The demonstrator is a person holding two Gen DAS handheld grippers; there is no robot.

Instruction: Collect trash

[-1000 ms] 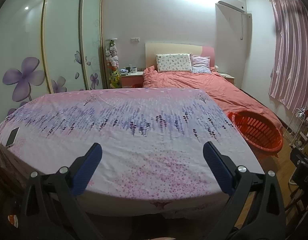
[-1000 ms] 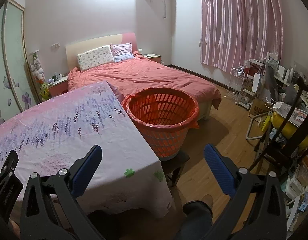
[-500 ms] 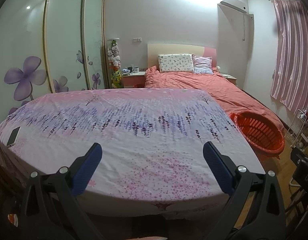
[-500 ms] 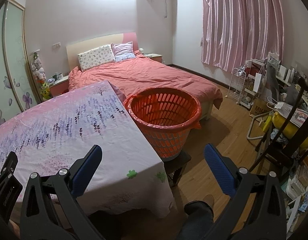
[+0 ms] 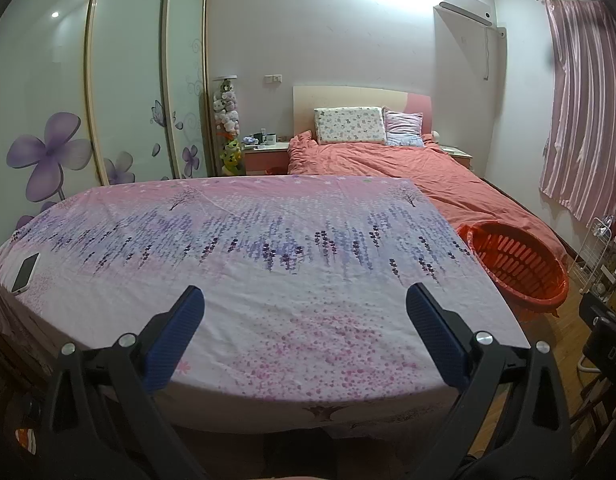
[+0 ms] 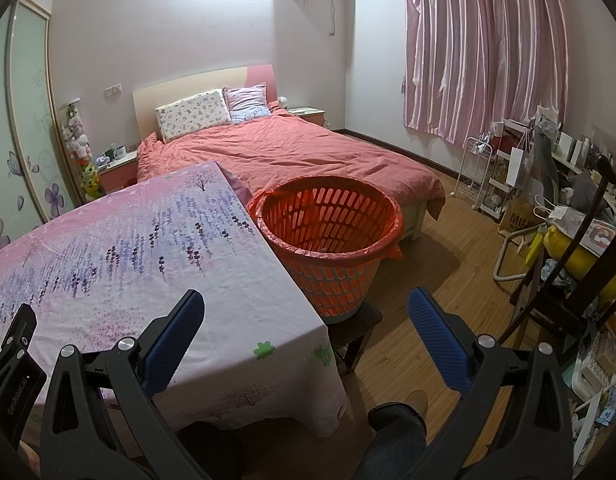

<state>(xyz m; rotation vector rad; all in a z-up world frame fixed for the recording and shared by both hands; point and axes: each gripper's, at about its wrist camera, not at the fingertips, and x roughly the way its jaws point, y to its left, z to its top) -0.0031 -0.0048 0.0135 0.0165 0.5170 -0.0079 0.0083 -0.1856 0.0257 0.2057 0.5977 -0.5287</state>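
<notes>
An orange slatted basket (image 6: pixel 327 236) lined with an orange bag stands on a small dark stool at the table's right side; it also shows in the left wrist view (image 5: pixel 519 266). My left gripper (image 5: pixel 306 312) is open and empty above the near edge of the table with the pink-and-purple floral cloth (image 5: pixel 260 248). My right gripper (image 6: pixel 306 312) is open and empty, over the table's right corner (image 6: pixel 268 344) and the floor in front of the basket. No trash item shows on the cloth.
A white phone (image 5: pixel 26 272) lies at the table's far left edge. A bed with a coral duvet (image 6: pixel 292 152) stands behind the table. A dark chair (image 6: pixel 567 280), a wire rack (image 6: pixel 479 172) and clutter fill the right side. A wardrobe with sliding doors (image 5: pixel 128 80) lines the left wall.
Both views have tilted up and shifted slightly. The grippers stay open and empty.
</notes>
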